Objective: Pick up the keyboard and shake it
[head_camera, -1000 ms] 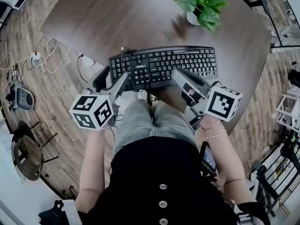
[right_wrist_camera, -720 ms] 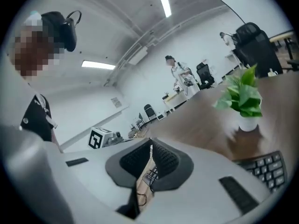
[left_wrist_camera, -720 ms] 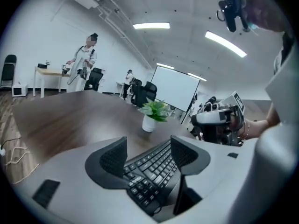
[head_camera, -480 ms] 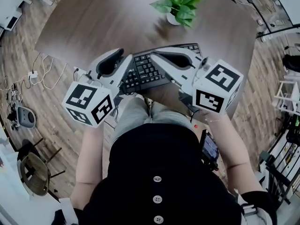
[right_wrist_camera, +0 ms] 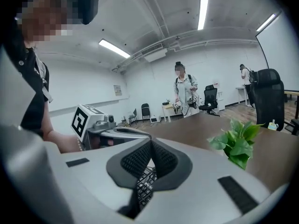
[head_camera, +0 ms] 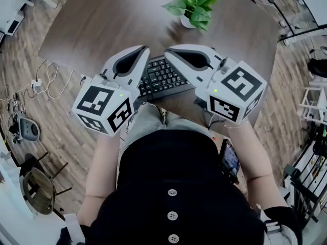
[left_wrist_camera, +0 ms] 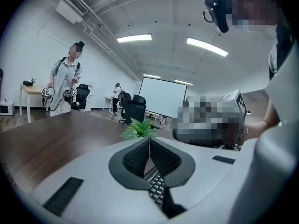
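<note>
The black keyboard (head_camera: 162, 78) lies on the dark wooden table (head_camera: 102, 19), and only its middle shows between my two grippers. My left gripper (head_camera: 146, 49) is held up over its left part and my right gripper (head_camera: 166, 52) over its right part, their tips close together. In the left gripper view the left gripper's (left_wrist_camera: 149, 138) pads meet, with the keyboard's keys (left_wrist_camera: 157, 190) showing below them. The right gripper's (right_wrist_camera: 152, 140) pads also meet above the keys (right_wrist_camera: 144, 188). I see nothing pinched between either pair of pads.
A potted green plant (head_camera: 193, 5) stands on the table beyond the keyboard. Cables and a power strip (head_camera: 41, 65) lie on the wood floor at left. People and office chairs (left_wrist_camera: 133, 108) are far across the room. The table's near edge runs just before my lap.
Both grippers rose from the keyboard's front edge and drew together above it. The left jaws went from wide open to shut, and the right jaws closed too. The head view shifted.
</note>
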Demonstrator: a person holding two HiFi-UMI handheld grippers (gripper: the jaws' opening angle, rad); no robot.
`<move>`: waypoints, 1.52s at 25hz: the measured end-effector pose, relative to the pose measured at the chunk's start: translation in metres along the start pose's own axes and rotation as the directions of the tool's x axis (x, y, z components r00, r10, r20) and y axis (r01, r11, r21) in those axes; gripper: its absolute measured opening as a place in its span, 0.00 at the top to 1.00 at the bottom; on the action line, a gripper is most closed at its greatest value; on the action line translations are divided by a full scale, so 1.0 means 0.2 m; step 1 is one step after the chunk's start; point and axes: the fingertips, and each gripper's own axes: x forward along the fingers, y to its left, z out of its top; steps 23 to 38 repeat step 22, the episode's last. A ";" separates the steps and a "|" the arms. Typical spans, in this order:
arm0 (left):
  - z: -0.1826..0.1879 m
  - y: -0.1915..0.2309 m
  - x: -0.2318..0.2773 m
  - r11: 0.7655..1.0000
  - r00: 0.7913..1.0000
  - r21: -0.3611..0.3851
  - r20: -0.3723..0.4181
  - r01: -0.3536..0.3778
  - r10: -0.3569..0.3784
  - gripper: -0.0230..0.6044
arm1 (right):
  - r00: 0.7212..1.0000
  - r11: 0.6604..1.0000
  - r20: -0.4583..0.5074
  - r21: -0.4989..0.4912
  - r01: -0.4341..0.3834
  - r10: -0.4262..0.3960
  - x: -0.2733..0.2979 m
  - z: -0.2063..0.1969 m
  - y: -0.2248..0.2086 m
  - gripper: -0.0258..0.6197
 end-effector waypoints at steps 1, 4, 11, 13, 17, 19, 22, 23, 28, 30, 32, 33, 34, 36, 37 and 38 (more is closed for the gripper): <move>0.00 0.00 0.00 1.000 1.000 -0.003 -0.002 -0.001 0.001 0.93 | 1.000 1.000 -0.001 -0.001 0.000 0.000 0.00 0.00 0.00 0.92; -0.01 0.01 0.01 1.000 1.000 -0.015 -0.004 -0.004 0.004 0.93 | 1.000 1.000 -0.005 0.002 -0.001 0.001 0.01 -0.01 -0.02 0.92; -0.03 0.03 0.01 0.999 1.000 -0.031 -0.012 -0.010 0.009 0.94 | 1.000 1.000 -0.015 0.010 0.000 0.000 0.02 -0.04 -0.04 0.92; -0.03 0.04 0.02 0.999 1.000 -0.036 -0.013 -0.011 0.010 0.94 | 1.000 1.000 -0.021 0.009 0.006 -0.006 0.02 -0.05 -0.04 0.92; -0.04 0.04 0.03 0.999 1.000 -0.048 -0.022 -0.006 0.005 0.94 | 0.999 1.000 -0.031 0.024 0.013 -0.012 0.03 -0.08 -0.06 0.92; -0.05 0.03 0.04 0.999 1.000 -0.052 -0.031 0.000 -0.002 0.94 | 0.999 0.999 -0.037 0.036 0.020 -0.019 0.03 -0.09 -0.08 0.92; -0.08 0.03 0.05 0.998 0.999 -0.068 -0.049 0.011 -0.015 0.94 | 0.999 0.999 -0.043 0.043 0.024 -0.023 0.03 -0.11 -0.09 0.92; -0.08 0.03 0.05 0.998 0.999 -0.068 -0.049 0.011 -0.015 0.94 | 0.999 0.999 -0.043 0.043 0.024 -0.023 0.03 -0.11 -0.09 0.92; -0.08 0.03 0.05 0.998 0.999 -0.068 -0.049 0.011 -0.015 0.94 | 0.999 0.999 -0.043 0.043 0.024 -0.023 0.03 -0.11 -0.09 0.92; -0.08 0.03 0.05 0.998 0.999 -0.068 -0.049 0.011 -0.015 0.94 | 0.999 0.999 -0.043 0.043 0.024 -0.023 0.03 -0.11 -0.09 0.92; -0.08 0.03 0.05 0.998 0.999 -0.068 -0.049 0.011 -0.015 0.94 | 0.999 0.999 -0.043 0.043 0.024 -0.023 0.03 -0.11 -0.09 0.92; -0.08 0.03 0.05 0.998 0.999 -0.068 -0.049 0.011 -0.015 0.94 | 0.999 0.999 -0.043 0.043 0.024 -0.023 0.03 -0.11 -0.09 0.92; -0.08 0.03 0.05 0.998 0.999 -0.068 -0.049 0.011 -0.015 0.94 | 0.999 0.999 -0.043 0.043 0.024 -0.023 0.03 -0.11 -0.09 0.92; -0.08 0.03 0.05 0.998 0.999 -0.068 -0.049 0.011 -0.015 0.94 | 0.999 0.999 -0.043 0.043 0.024 -0.023 0.03 -0.11 -0.09 0.92; -0.08 0.03 0.05 0.998 0.999 -0.068 -0.049 0.011 -0.015 0.94 | 0.999 0.999 -0.043 0.043 0.024 -0.023 0.03 -0.11 -0.09 0.92; -0.08 0.03 0.05 0.998 0.999 -0.068 -0.049 0.011 -0.015 0.94 | 0.999 0.999 -0.043 0.043 0.024 -0.023 0.03 -0.11 -0.09 0.92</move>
